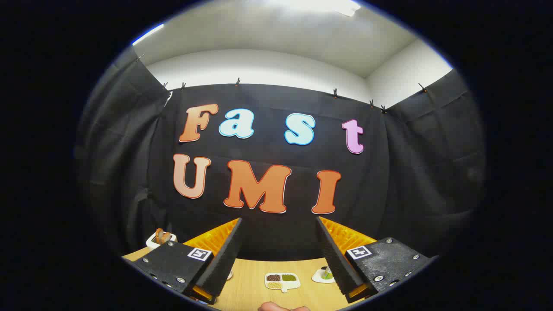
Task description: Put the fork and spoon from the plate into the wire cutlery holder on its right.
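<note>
My hand-held gripper [278, 259] is raised and level, its fingers spread wide apart with nothing between them. In the gap between the fingers, low in the frame, the desk [250, 289] carries a small white divided dish [282, 280] with three compartments of dark, green and pale grains. Just right of it, partly hidden behind the right finger, sits a small white saucer [323, 275] holding something green. At the lower left, beyond the left finger, a white dish [160, 237] holds brown pieces. The plate, fork, spoon and wire holder: I cannot tell where they lie. A pale rounded shape [283, 307], possibly a fingertip, shows at the bottom centre.
</note>
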Demonstrator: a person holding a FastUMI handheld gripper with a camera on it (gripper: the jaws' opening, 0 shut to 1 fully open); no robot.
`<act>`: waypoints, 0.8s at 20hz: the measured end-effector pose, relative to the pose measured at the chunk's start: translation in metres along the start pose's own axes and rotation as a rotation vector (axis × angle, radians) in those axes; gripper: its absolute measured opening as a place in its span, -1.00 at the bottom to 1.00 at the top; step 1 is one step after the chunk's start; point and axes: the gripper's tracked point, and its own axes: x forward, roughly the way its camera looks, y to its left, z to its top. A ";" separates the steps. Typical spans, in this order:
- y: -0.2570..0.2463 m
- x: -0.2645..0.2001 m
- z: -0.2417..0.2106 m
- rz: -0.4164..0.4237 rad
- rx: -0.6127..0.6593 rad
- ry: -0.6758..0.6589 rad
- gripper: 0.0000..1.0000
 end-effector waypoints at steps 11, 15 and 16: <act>0.034 -0.001 0.008 0.104 -0.036 -0.062 0.95; 0.042 0.005 0.001 0.120 -0.029 -0.038 0.96; 0.044 0.007 -0.002 0.122 -0.025 -0.033 0.96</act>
